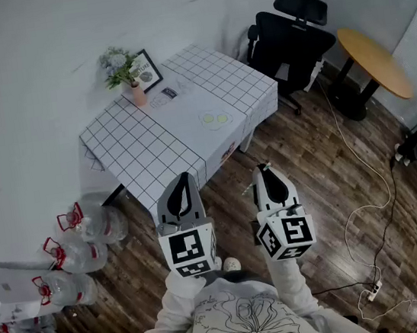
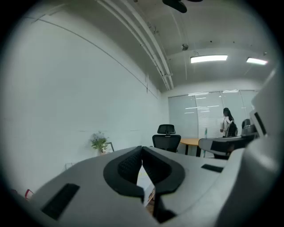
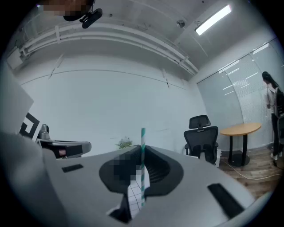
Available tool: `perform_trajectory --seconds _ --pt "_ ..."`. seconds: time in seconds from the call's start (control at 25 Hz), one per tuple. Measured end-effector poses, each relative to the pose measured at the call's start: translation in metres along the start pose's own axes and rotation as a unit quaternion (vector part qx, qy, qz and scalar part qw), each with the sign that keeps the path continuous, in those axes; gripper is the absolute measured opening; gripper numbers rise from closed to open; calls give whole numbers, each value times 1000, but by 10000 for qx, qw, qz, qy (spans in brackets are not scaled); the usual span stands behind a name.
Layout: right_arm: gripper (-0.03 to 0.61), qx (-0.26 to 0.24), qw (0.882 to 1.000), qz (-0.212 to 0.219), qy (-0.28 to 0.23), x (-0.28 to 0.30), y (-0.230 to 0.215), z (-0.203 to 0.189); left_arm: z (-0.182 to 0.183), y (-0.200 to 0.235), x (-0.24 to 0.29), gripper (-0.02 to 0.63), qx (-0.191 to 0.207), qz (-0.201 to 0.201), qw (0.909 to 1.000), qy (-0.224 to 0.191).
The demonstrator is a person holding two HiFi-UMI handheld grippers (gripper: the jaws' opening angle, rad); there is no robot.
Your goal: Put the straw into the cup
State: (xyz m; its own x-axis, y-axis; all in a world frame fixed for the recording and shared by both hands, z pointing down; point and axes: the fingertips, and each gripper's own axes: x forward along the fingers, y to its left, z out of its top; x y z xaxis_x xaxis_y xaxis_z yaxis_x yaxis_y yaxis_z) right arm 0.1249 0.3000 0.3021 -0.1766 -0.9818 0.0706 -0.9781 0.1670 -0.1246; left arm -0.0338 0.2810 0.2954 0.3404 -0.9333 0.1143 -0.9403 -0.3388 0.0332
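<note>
A thin straw with green and white stripes stands upright between the jaws of my right gripper, which is shut on it. In the head view its tip just shows beside the right gripper. My left gripper is held level with the right one, both short of the checked table. The left gripper has its jaws pressed together with nothing between them. On the table lies a pale clear item with two yellowish spots. I cannot make out a cup for certain.
A potted plant, a small picture frame and small items stand at the table's far side. A black office chair and a round wooden table are to the right. Water jugs sit left; cables cross the floor.
</note>
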Motion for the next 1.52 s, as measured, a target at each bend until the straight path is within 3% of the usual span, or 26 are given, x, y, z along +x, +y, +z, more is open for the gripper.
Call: perform_trajectory --seconds 0.56,1.12,1.52 --pt "23 88 9999 116 33 10 -3 -3 -3 -3 10 3 38 16 10000 54" --pt "23 102 9981 601 130 33 -16 -13 -22 -11 29 3 -39 410 9990 200" --pt "23 126 9977 635 217 86 -35 -21 -28 5 83 4 -66 481 9985 256"
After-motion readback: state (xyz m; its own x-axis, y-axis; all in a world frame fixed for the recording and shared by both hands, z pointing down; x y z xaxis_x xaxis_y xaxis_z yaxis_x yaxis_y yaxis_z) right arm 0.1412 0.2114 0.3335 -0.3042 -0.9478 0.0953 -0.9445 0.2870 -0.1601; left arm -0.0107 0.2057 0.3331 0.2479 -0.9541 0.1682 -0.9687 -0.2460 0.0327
